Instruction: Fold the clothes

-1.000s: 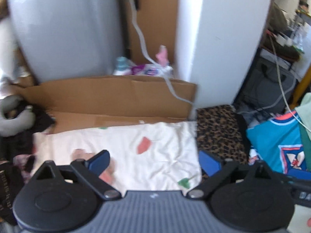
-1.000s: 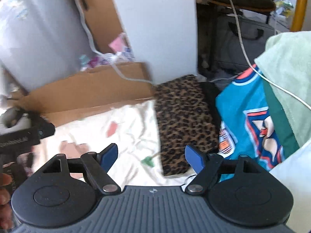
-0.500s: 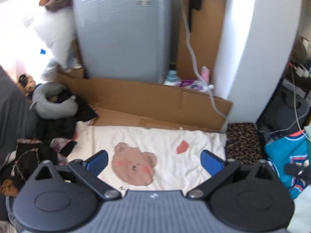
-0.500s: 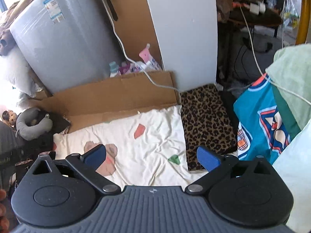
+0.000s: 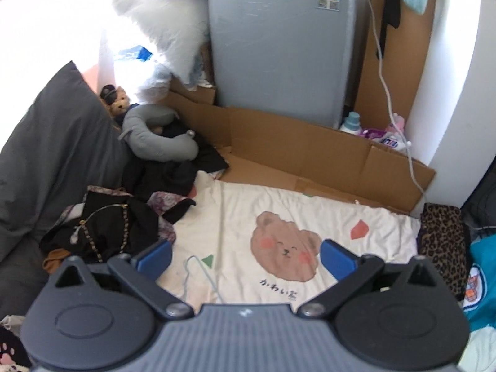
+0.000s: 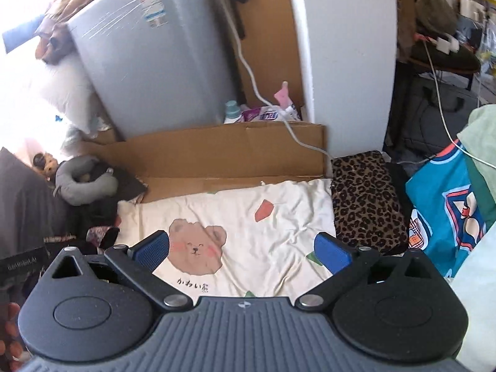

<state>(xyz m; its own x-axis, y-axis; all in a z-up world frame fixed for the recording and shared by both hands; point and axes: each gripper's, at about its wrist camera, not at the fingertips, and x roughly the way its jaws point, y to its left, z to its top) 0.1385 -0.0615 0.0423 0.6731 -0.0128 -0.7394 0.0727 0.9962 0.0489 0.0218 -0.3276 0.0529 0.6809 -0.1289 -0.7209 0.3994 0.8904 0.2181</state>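
Both tools hang over the floor with nothing in them: the left gripper [image 5: 245,260] and the right gripper [image 6: 241,249] each have their blue pads spread wide and empty.

Only the left wrist view shows the heap of dark clothes [image 5: 102,232] off to that gripper's left, with a grey neck pillow [image 5: 155,139] beyond it and a pale thin hanger [image 5: 198,276] lying just ahead of its left finger. Only the right wrist view takes in the teal printed garment [image 6: 440,214] far to its right and a person's fingertips [image 6: 12,334] at the lower left edge.

Directly ahead of and below both grippers lies the cream bear-print cloth [image 5: 310,223], spread flat, lightly creased, a brown bear face and small red and green shapes on it. A folded leopard-print piece [image 6: 365,201] touches its right edge; cardboard [image 5: 310,145] stands behind.
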